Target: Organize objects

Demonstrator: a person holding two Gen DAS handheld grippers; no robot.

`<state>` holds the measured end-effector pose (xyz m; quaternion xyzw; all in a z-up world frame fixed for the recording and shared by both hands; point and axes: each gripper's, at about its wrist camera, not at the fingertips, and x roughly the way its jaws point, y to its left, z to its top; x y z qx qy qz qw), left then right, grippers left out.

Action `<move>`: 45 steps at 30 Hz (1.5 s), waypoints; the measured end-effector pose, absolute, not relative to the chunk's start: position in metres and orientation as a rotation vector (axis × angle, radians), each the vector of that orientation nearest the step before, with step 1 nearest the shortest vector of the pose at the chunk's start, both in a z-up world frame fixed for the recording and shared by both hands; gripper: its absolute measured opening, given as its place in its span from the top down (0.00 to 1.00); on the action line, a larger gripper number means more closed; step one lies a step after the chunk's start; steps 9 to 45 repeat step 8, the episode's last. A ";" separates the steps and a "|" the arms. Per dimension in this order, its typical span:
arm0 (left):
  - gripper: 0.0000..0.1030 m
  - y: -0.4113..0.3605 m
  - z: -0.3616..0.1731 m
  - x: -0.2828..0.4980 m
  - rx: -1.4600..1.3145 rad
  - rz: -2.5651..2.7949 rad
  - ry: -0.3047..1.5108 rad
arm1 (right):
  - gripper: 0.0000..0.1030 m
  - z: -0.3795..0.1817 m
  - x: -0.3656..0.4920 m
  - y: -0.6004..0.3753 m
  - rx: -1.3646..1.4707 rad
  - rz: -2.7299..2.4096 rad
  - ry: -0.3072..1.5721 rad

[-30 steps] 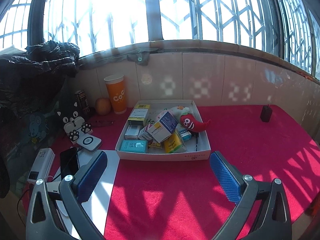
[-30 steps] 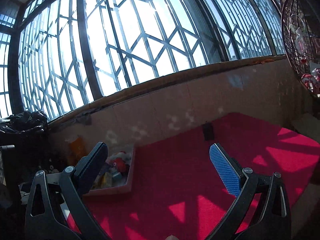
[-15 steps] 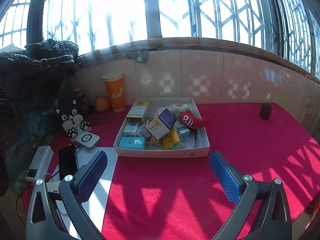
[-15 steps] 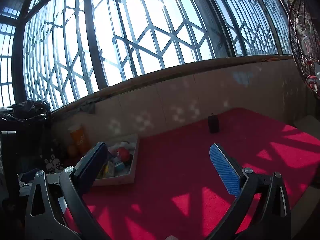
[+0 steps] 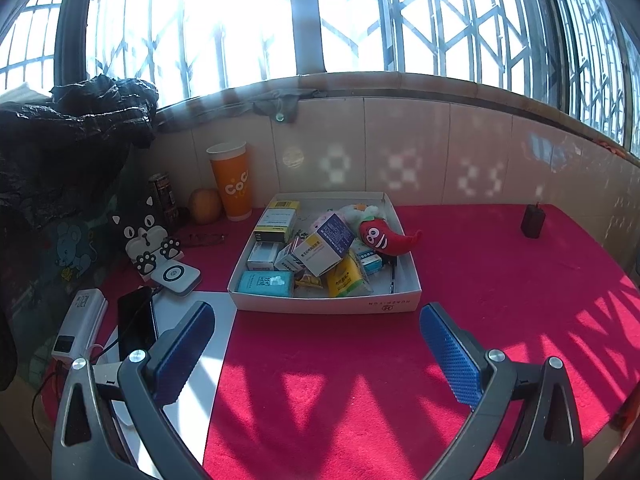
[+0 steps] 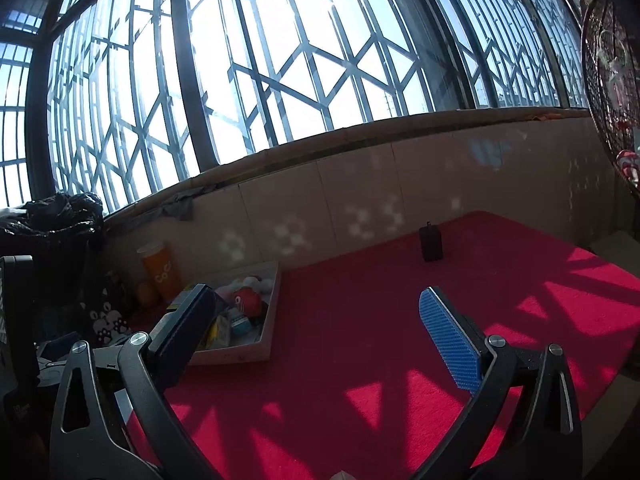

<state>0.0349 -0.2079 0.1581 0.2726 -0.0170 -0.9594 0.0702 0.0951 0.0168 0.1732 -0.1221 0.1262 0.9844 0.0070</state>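
A white shallow box (image 5: 328,306) sits on the red cloth, holding several medicine cartons, a teal pack (image 5: 265,282), a yellow packet (image 5: 345,280) and a red chili plush toy (image 5: 384,236). My left gripper (image 5: 316,350) is open and empty, a little in front of the box's near wall. My right gripper (image 6: 316,338) is open and empty above the red cloth, to the right of the box (image 6: 256,350). A small black charger (image 5: 532,222) stands alone at the far right; it also shows in the right wrist view (image 6: 431,244).
An orange cup (image 5: 232,182), an orange fruit (image 5: 205,206), a can (image 5: 163,196), a cat-shaped stand (image 5: 146,240), a white charging pad (image 5: 175,276), a phone (image 5: 136,322) and a power bank (image 5: 80,326) crowd the left. A tiled wall (image 5: 420,160) bounds the back.
The left gripper has pulled back slightly from the box. The right gripper has tilted down and turned left, bringing the box and charger closer into view. Both stay open.
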 end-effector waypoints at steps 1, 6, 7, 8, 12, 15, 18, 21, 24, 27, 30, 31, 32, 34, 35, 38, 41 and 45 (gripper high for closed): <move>0.00 -0.207 0.158 0.035 0.821 -2.889 -0.052 | 0.00 0.173 0.095 0.017 -0.382 3.079 0.395; 0.00 -0.208 0.158 0.037 0.811 -2.895 -0.044 | 0.00 0.173 0.096 0.018 -0.382 3.079 0.395; 0.00 -0.207 0.158 0.037 0.812 -2.895 -0.044 | 0.00 0.173 0.095 0.018 -0.383 3.079 0.395; 0.00 -0.207 0.158 0.037 0.815 -2.898 -0.043 | 0.00 0.173 0.095 0.018 -0.386 3.079 0.395; 0.00 -0.207 0.158 0.037 0.815 -2.898 -0.043 | 0.00 0.173 0.095 0.018 -0.386 3.079 0.395; 0.00 -0.207 0.158 0.037 0.815 -2.898 -0.043 | 0.00 0.173 0.095 0.018 -0.386 3.079 0.395; 0.00 -0.207 0.158 0.037 0.815 -2.898 -0.043 | 0.00 0.173 0.095 0.018 -0.386 3.079 0.395; 0.00 -0.207 0.158 0.037 0.815 -2.898 -0.043 | 0.00 0.173 0.095 0.018 -0.386 3.079 0.395; 0.00 -0.207 0.158 0.037 0.815 -2.898 -0.043 | 0.00 0.173 0.095 0.018 -0.386 3.079 0.395; 0.00 -0.207 0.158 0.037 0.815 -2.898 -0.043 | 0.00 0.173 0.095 0.018 -0.386 3.079 0.395; 0.00 -0.207 0.158 0.037 0.815 -2.898 -0.043 | 0.00 0.173 0.095 0.018 -0.386 3.079 0.395; 0.00 -0.207 0.158 0.037 0.815 -2.898 -0.043 | 0.00 0.173 0.095 0.018 -0.386 3.079 0.395; 0.00 -0.207 0.158 0.037 0.815 -2.898 -0.043 | 0.00 0.173 0.095 0.018 -0.386 3.079 0.395; 0.00 -0.207 0.158 0.037 0.815 -2.898 -0.043 | 0.00 0.173 0.095 0.018 -0.386 3.079 0.395; 0.00 -0.207 0.158 0.037 0.815 -2.898 -0.043 | 0.00 0.173 0.095 0.018 -0.386 3.079 0.395; 0.00 -0.207 0.158 0.037 0.815 -2.898 -0.043 | 0.00 0.173 0.095 0.018 -0.386 3.079 0.395; 0.00 -0.207 0.158 0.037 0.815 -2.898 -0.043 | 0.00 0.173 0.095 0.018 -0.386 3.079 0.395; 0.00 -0.207 0.158 0.037 0.815 -2.898 -0.043 | 0.00 0.173 0.095 0.018 -0.386 3.079 0.395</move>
